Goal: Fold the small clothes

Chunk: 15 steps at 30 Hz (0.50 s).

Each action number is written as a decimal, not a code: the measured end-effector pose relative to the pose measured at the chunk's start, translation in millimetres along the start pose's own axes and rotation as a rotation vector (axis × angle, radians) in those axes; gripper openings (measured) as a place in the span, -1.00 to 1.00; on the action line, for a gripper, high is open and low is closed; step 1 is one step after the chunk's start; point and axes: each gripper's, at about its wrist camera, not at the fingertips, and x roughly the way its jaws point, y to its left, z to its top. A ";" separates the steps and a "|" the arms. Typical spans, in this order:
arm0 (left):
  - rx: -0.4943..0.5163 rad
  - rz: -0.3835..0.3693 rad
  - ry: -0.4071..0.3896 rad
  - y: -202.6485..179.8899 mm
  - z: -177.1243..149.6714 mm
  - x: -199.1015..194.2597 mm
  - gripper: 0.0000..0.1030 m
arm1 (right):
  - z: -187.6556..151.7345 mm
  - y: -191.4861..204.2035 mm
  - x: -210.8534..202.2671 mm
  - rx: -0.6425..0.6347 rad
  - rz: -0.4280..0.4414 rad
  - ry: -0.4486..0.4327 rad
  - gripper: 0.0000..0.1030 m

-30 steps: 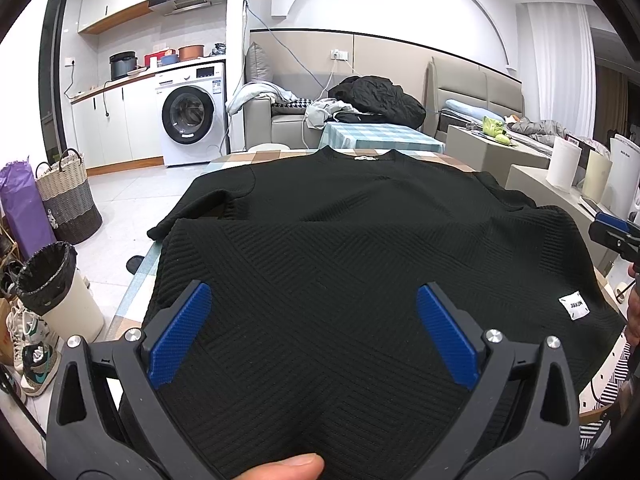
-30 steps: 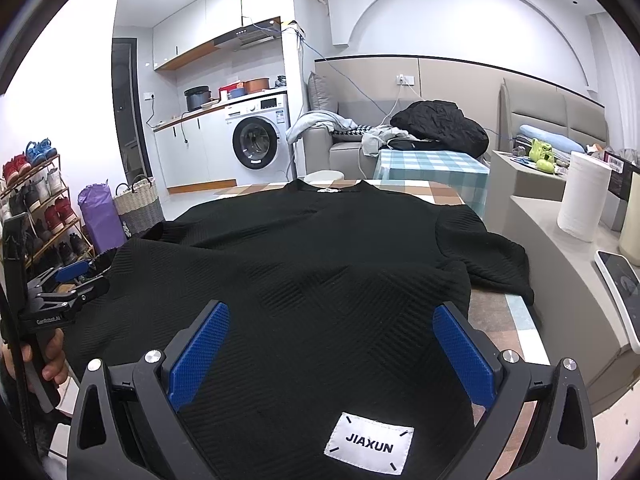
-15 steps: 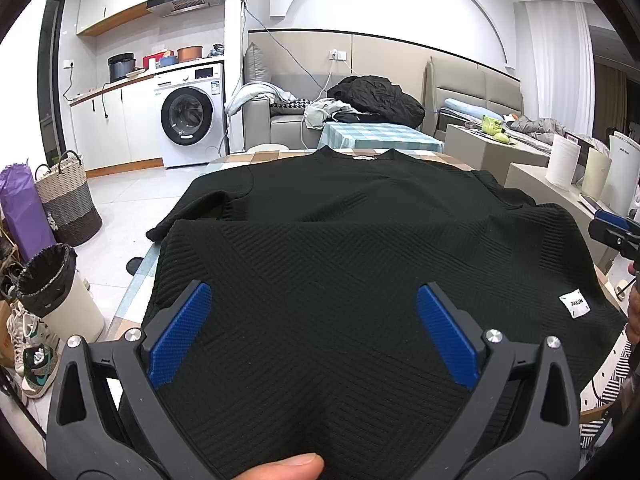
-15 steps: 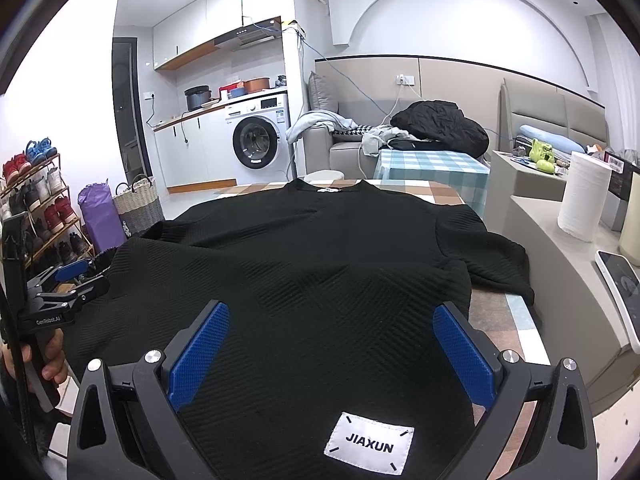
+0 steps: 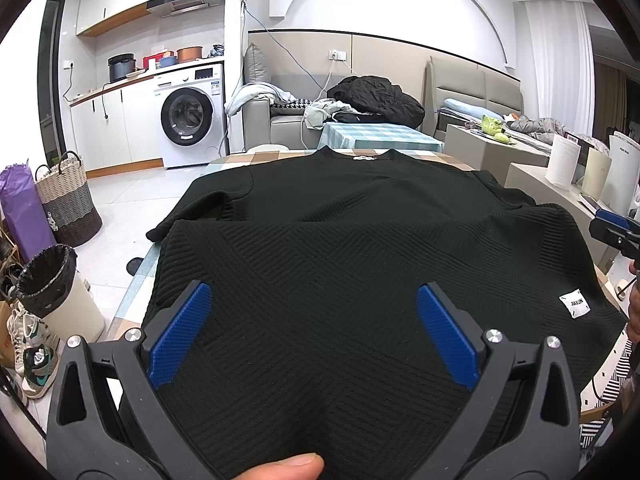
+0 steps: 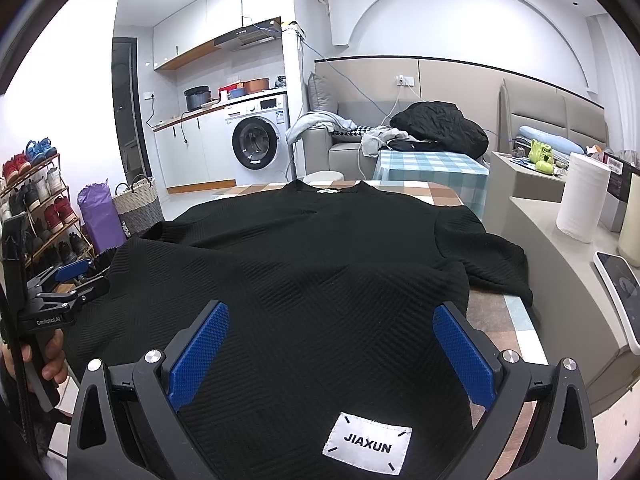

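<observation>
A black textured short-sleeved top lies spread flat on a checked table, collar at the far end and hem near me. It also fills the right wrist view, with a white JIAXUN label at the near hem. My left gripper is open, hovering over the near left part of the hem. My right gripper is open over the near right hem, straddling the label. Each gripper shows at the edge of the other's view: the right one and the left one.
A bin with a black liner and woven basket stand on the floor at left. A side counter with paper rolls and a phone runs along the right. A sofa with clothes and a washing machine are beyond.
</observation>
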 end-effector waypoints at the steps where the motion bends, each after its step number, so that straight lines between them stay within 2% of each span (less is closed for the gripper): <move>1: 0.000 0.000 0.000 -0.2 -0.1 -0.2 0.98 | -0.2 0.3 0.0 0.000 0.000 -0.001 1.00; 15: 0.001 0.001 0.001 -2.9 0.8 4.6 0.98 | 0.6 -1.0 -0.6 -0.003 -0.002 -0.002 1.00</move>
